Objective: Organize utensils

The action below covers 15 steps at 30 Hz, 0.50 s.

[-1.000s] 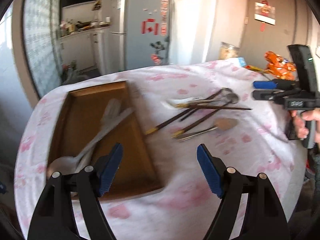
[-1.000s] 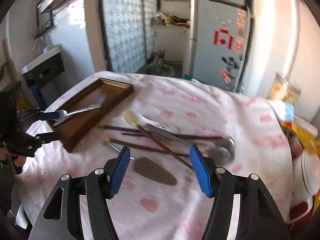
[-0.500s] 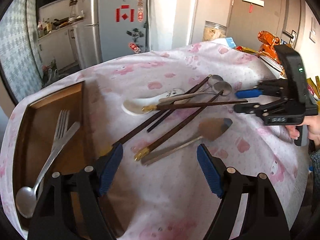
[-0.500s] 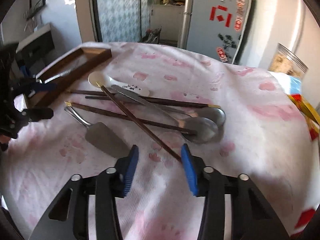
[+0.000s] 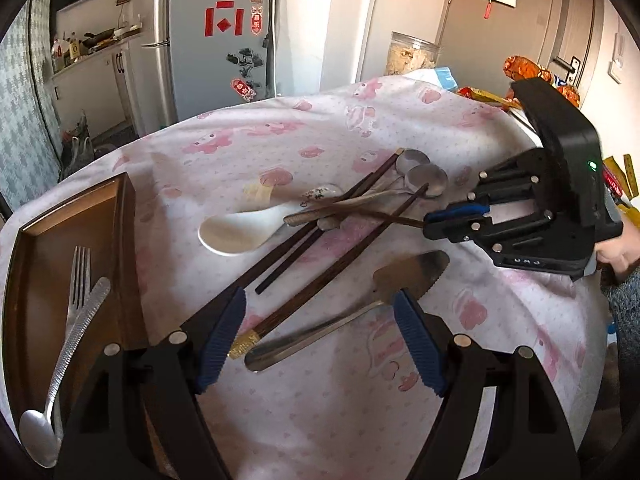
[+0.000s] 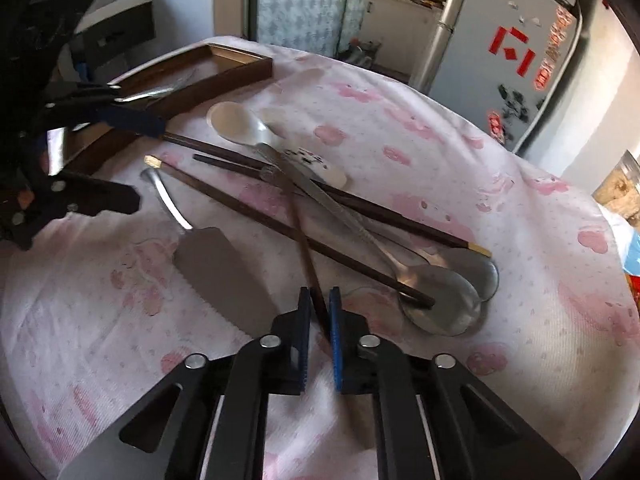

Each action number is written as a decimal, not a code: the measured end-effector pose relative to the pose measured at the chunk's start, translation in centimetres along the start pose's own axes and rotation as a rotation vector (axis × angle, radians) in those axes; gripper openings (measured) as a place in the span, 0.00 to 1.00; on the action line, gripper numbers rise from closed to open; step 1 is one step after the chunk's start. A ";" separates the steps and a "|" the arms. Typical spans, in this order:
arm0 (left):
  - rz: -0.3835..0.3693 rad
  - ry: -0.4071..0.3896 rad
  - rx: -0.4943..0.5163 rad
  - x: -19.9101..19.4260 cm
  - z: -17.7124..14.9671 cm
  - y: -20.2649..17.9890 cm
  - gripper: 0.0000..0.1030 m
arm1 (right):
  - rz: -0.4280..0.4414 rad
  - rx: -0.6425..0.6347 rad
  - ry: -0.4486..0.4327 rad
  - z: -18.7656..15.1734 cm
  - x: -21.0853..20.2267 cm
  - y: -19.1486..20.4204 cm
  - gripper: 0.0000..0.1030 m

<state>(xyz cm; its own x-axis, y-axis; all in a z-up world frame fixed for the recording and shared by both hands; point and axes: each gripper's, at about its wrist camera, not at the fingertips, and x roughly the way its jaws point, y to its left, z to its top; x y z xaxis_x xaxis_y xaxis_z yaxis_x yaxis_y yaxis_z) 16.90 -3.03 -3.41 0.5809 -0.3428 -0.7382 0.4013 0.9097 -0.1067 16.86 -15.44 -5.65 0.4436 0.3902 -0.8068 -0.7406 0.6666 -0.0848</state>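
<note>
Between the right tongs: near end of a dark chopstick, pads clamped on it; rest of it lies ahead across the utensil pile on the surface. Left tongs apart, nothing gripped, w/ cake server and chopstick ends just ahead. Wooden tray to their left holds fork + spoon.

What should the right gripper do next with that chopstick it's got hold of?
Probably lift it gently up. The right gripper is shut on the tip of one chopstick, which lies crossed over the other chopsticks and a metal spoon. Raising before carrying to the wooden tray should avoid dragging the pile.
</note>
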 end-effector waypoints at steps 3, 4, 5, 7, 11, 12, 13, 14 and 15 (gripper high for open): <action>-0.014 -0.027 -0.018 -0.5 0.3 -0.1 0.79 | 0.028 -0.017 -0.045 -0.2 -1.4 1.2 0.05; -0.014 -0.035 -0.023 -0.6 0.5 -0.2 0.79 | 0.036 -0.016 -0.058 -0.1 -1.9 1.6 0.05; -0.020 -0.042 -0.036 -0.7 0.7 -0.3 0.79 | 0.043 -0.015 -0.077 -0.2 -2.3 2.1 0.05; -0.026 -0.040 -0.070 -0.5 1.2 -0.2 0.79 | 0.048 -0.018 -0.106 -0.2 -3.1 3.2 0.05; -0.036 -0.007 -0.152 0.2 1.7 0.5 0.79 | 0.063 -0.041 -0.150 -0.3 -4.4 5.6 0.05; -0.041 -0.005 -0.173 0.2 1.7 0.8 0.79 | 0.071 -0.048 -0.162 -0.3 -4.7 6.2 0.05; -0.036 -0.005 -0.186 0.2 1.7 1.1 0.79 | 0.074 -0.054 -0.170 -0.2 -4.9 6.7 0.05; -0.021 -0.010 -0.202 0.2 1.7 1.5 0.79 | 0.079 -0.062 -0.175 -0.2 -5.1 7.3 0.05; -0.005 -0.020 -0.211 0.1 1.6 1.7 0.77 | 0.081 -0.071 -0.182 -0.2 -5.2 7.8 0.05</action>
<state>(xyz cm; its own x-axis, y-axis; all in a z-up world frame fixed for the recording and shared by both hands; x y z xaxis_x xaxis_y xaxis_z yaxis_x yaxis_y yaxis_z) 18.77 -1.87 -2.59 0.5940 -0.3503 -0.7242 0.2485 0.9361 -0.2490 8.62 -12.38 -2.20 0.4603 0.5531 -0.6944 -0.8084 0.5843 -0.0705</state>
